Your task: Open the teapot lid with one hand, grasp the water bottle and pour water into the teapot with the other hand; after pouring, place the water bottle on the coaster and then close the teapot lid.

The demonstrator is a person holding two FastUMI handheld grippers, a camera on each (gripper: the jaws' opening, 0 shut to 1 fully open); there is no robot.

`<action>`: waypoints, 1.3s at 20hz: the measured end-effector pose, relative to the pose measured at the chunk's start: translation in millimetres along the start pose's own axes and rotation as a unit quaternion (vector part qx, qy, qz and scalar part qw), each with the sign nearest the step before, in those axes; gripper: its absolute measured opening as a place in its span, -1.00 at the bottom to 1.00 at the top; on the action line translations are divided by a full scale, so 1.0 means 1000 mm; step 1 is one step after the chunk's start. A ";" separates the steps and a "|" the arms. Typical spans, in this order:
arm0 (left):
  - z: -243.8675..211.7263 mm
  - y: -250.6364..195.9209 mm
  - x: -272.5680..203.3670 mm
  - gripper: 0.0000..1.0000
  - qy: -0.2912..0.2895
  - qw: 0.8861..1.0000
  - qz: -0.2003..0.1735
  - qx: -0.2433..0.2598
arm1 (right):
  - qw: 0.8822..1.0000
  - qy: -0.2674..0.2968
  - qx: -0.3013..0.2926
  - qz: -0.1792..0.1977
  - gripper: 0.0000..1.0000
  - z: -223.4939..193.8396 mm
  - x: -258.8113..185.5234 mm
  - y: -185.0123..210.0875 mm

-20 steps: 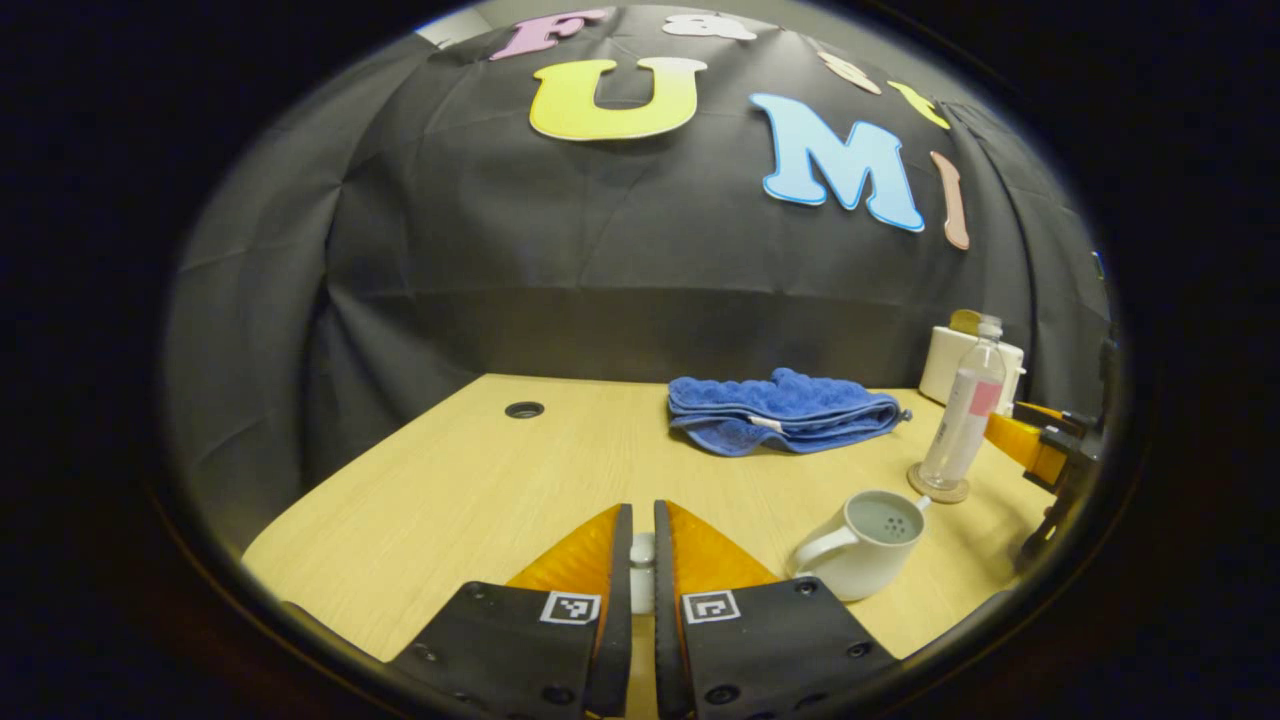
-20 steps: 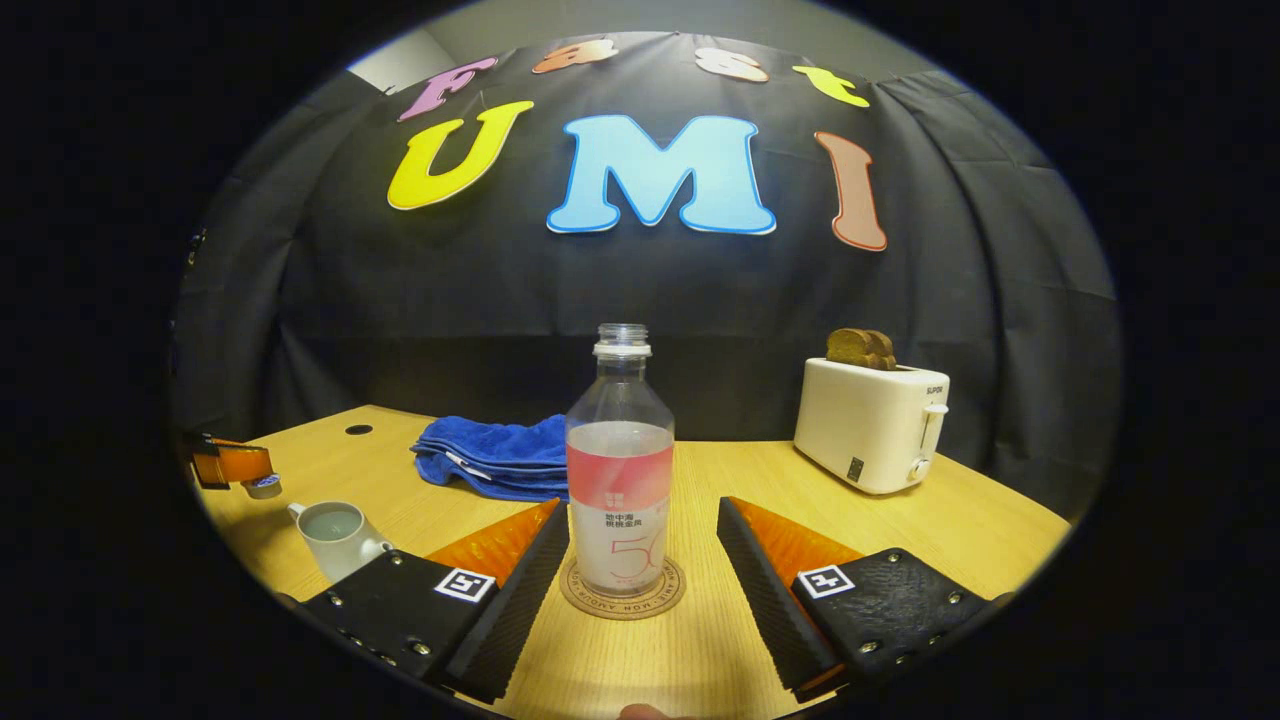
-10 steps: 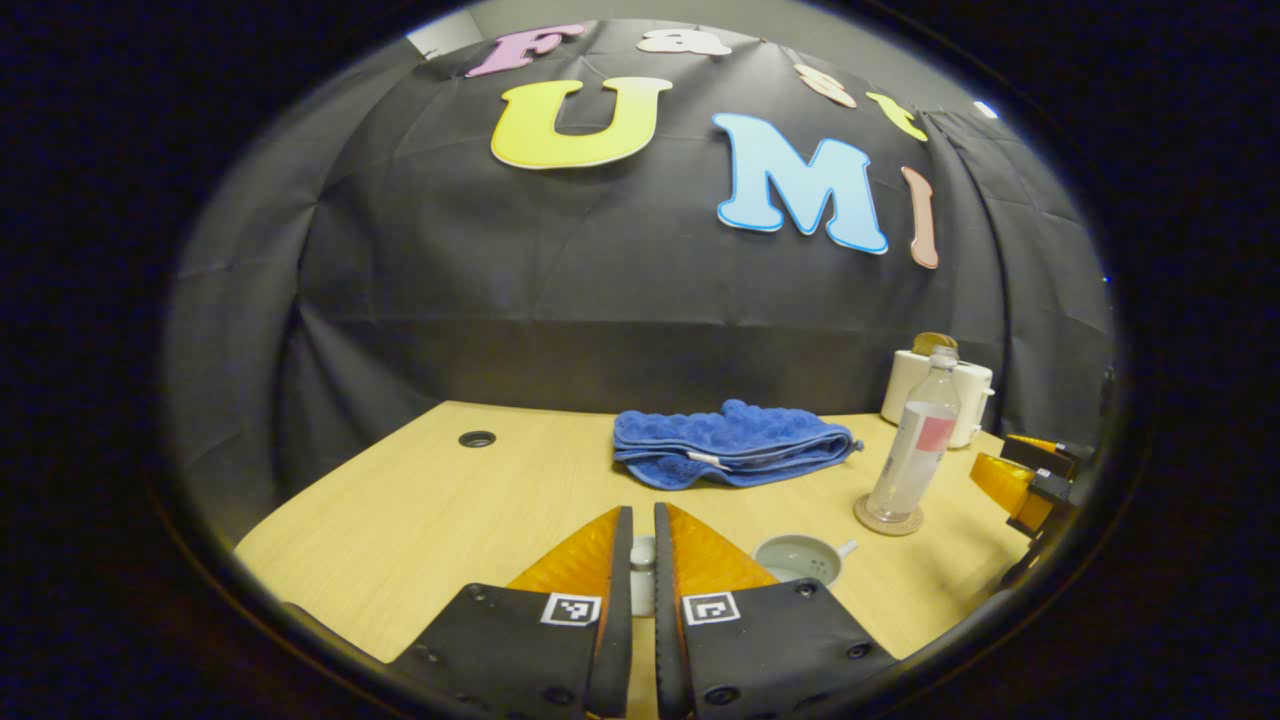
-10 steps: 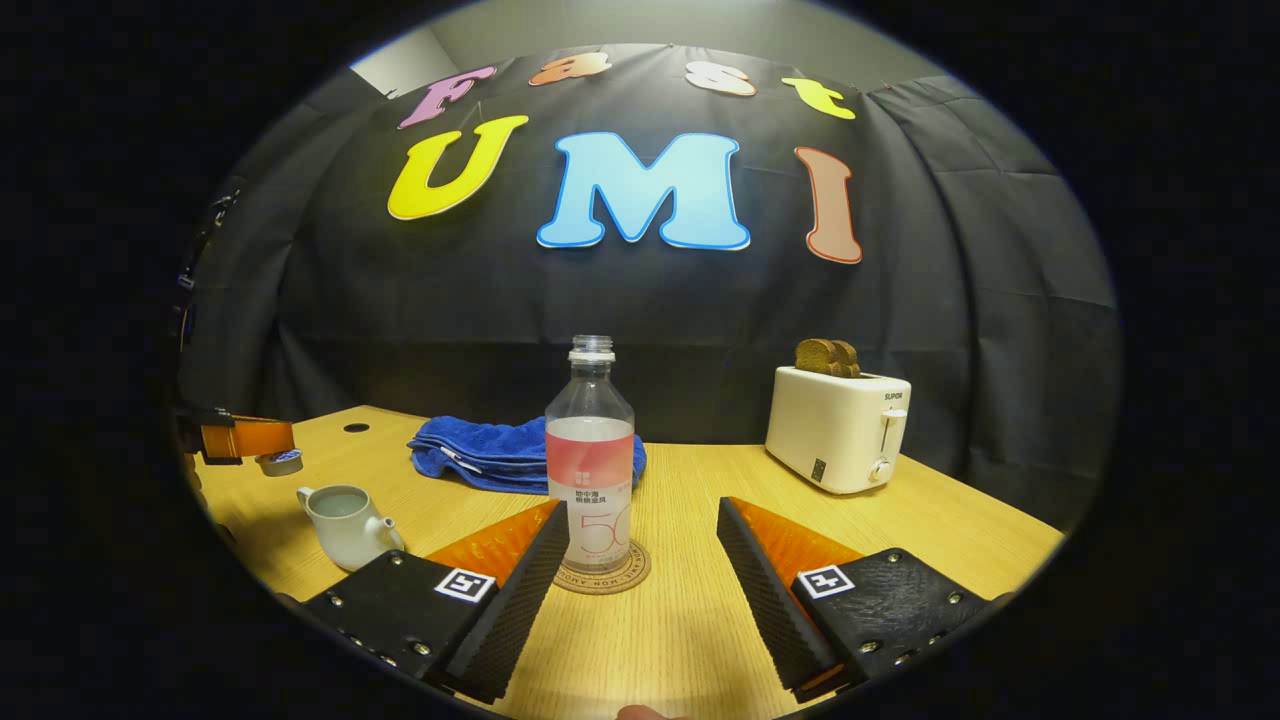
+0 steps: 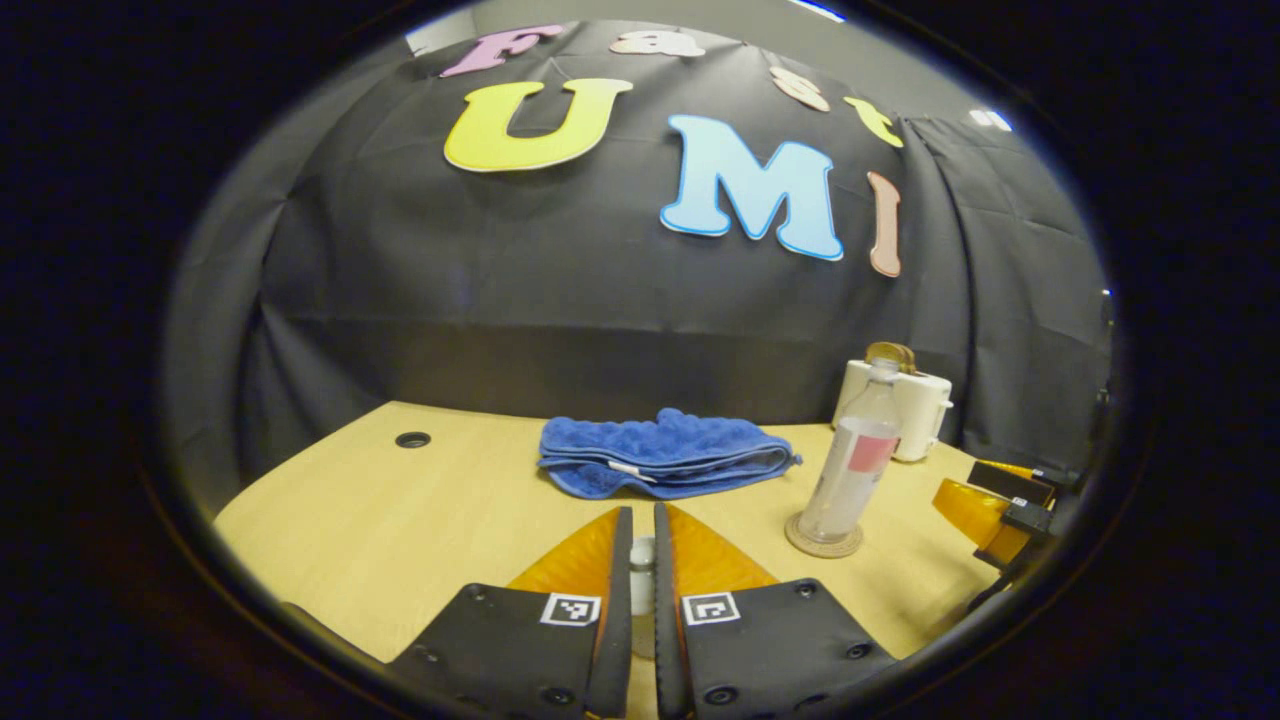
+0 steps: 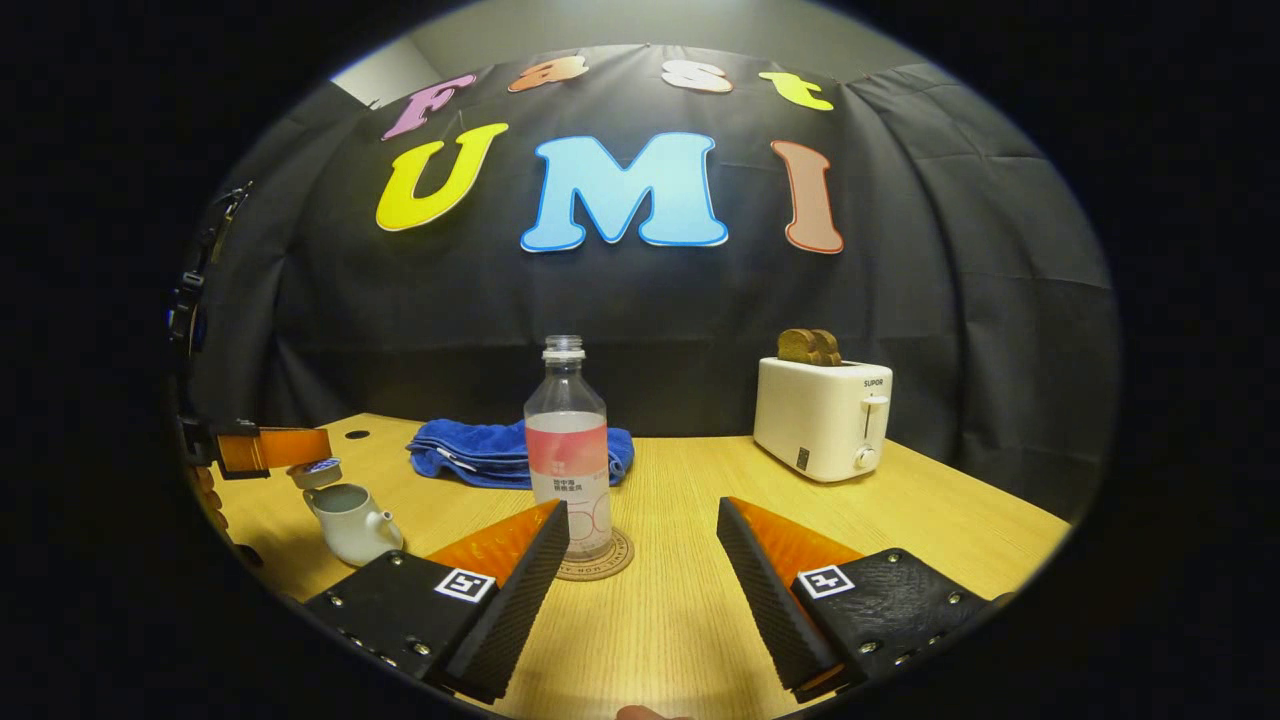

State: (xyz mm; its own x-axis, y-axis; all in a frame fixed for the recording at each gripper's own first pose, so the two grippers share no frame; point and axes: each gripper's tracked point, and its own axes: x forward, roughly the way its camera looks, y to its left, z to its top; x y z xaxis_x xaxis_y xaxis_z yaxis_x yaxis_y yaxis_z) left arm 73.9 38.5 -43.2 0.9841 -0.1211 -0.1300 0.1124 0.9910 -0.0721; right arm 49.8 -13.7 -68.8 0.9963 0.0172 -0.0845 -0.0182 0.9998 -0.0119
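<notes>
The clear water bottle (image 6: 567, 440) stands upright, uncapped, on the round coaster (image 6: 612, 562) just past my right gripper (image 6: 640, 508), which is open and holds nothing. To the left sits the white teapot (image 6: 350, 515) with its mouth uncovered. Right above it hangs the teapot lid (image 6: 315, 472), held in my left gripper (image 6: 310, 455). In the left gripper view my left gripper (image 5: 642, 512) is shut on the lid (image 5: 641, 555), whose white knob shows between the fingers. The bottle (image 5: 850, 470), the coaster (image 5: 823, 540) and my right gripper (image 5: 1000, 505) lie off to the right there.
A folded blue towel (image 6: 480, 455) lies at the back of the wooden table (image 6: 700, 620), behind the bottle. A white toaster (image 6: 825, 415) with bread in it stands at the back right. A small cable hole (image 5: 412, 439) is at the far left.
My left gripper has carried the lid rightward to just over the teapot, which has dropped below its view. My right gripper has drawn back from the bottle, staying open.
</notes>
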 end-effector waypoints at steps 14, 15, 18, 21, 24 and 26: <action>-0.019 -0.016 0.010 -0.67 0.022 1.000 0.015 0.017 | 0.999 -0.001 0.035 0.012 0.89 0.006 -0.006 -0.011; -0.021 -0.015 0.011 -0.67 0.022 1.000 0.016 0.016 | 0.999 -0.001 0.036 0.013 0.89 0.006 -0.006 -0.011; -0.020 -0.015 0.010 -0.67 0.021 1.000 0.016 0.009 | 0.999 0.001 0.035 0.013 0.89 0.005 -0.005 -0.011; -0.025 -0.017 0.012 -0.50 0.025 1.000 0.013 0.007 | 0.999 0.004 0.035 0.015 0.89 0.003 -0.005 -0.010; -0.022 -0.017 0.009 -0.51 0.023 1.000 0.015 0.012 | 0.999 0.004 0.032 0.015 0.89 0.003 -0.004 -0.010; -0.020 -0.016 0.007 -0.50 0.020 1.000 0.015 0.011 | 0.999 0.003 0.029 0.017 0.89 0.003 -0.005 -0.007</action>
State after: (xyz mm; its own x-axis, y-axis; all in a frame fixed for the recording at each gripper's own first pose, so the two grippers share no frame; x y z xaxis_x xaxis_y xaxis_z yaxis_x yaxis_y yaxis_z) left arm 76.1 20.5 -62.8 0.9810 -0.0924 -0.1703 0.0860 0.9953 -0.0449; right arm 45.4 -20.8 -65.0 0.9947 0.0508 -0.0897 -0.0466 0.9977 0.0488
